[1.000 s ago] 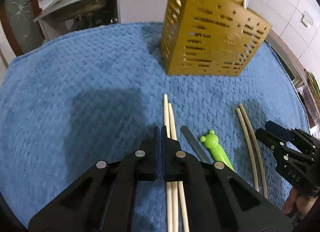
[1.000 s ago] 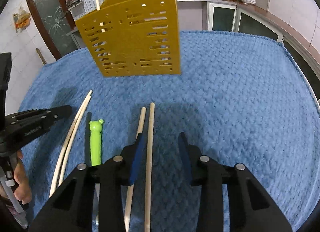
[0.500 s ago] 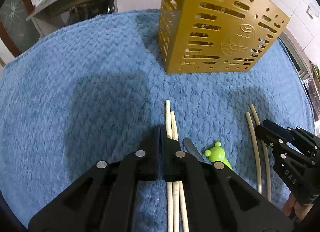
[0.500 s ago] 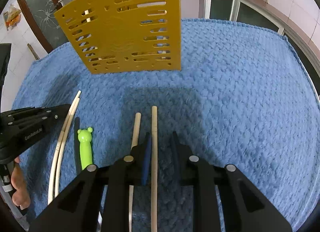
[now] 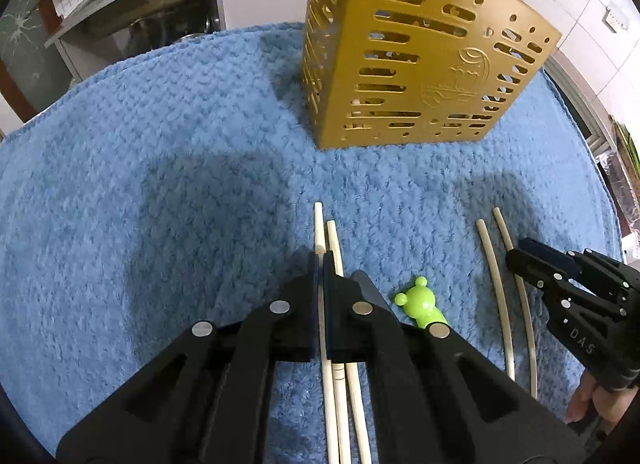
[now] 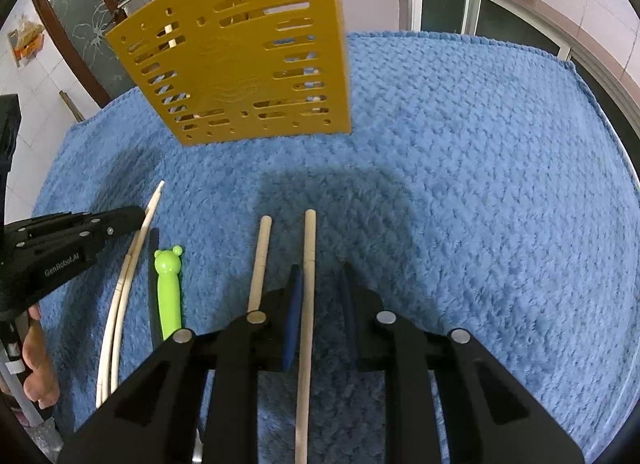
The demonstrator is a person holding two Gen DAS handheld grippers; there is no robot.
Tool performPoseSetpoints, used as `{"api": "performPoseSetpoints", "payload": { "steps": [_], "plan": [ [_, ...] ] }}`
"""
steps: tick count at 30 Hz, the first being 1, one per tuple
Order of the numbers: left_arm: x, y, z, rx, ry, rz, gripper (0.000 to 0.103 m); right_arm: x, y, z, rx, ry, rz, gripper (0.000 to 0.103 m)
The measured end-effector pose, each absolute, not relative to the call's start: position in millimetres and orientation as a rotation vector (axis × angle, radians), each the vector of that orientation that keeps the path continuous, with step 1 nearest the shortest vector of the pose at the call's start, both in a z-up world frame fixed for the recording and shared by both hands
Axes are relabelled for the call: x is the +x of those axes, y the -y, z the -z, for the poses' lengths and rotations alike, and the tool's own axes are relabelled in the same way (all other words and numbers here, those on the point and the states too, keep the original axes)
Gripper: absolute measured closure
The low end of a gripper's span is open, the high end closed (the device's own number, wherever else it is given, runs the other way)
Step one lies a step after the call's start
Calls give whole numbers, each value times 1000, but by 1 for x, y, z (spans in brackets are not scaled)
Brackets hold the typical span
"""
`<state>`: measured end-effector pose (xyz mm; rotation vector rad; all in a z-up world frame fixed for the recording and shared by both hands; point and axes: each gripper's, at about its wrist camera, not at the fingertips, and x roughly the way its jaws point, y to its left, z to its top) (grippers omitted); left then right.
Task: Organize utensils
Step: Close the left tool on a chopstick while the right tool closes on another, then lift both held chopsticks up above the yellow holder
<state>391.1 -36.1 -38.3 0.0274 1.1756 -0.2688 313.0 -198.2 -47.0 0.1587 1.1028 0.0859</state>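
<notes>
Four chopsticks are lying on the blue towelled bench (image 5: 120,184) in front of the golden perforated plastic utensil holder (image 5: 420,64): two pale white chopsticks (image 5: 331,236) and two tan wooden chopsticks (image 6: 308,240). One green bear-headed utensil (image 6: 168,284) and one dark handle (image 6: 153,264), mostly hidden, are lying between the pairs. The left gripper (image 5: 320,260) is keeping its jaws together over a pale chopstick; any grip is unclear. The right gripper (image 6: 320,268), its jaws just closing, is straddling one tan chopstick narrowly, not pinching.

The gold utensil holder (image 5: 420,60) loses its top to the frame edge in both views, so its contents go mostly unseen — only slivers through the slots. The green bear-headed utensil (image 6: 168,292) and a dark handle (image 6: 153,284) beside it run under the right gripper (image 6: 320,276); their working ends stay hidden.
</notes>
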Motion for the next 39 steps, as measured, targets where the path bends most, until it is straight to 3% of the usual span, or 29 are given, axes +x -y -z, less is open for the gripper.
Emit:
{"api": "performPoseSetpoints", "payload": {
  "steps": [5,19,23,32,39],
  "plan": [
    [397,45,44,78,-1210,252,96,314,200,48,168,-1108,-91,84],
    [412,49,40,51,-1226,249,99,339,183,48,112,-1184,-30,79],
    [401,34,34,7,-1202,259,99,343,176,44,74,-1204,-32,97],
    [368,17,-39,-77,-969,319,99,314,198,-20,169,-954,-92,97],
    [358,20,-106,-95,-682,342,99,296,213,-90,214,-612,-74,97]
  ]
}}
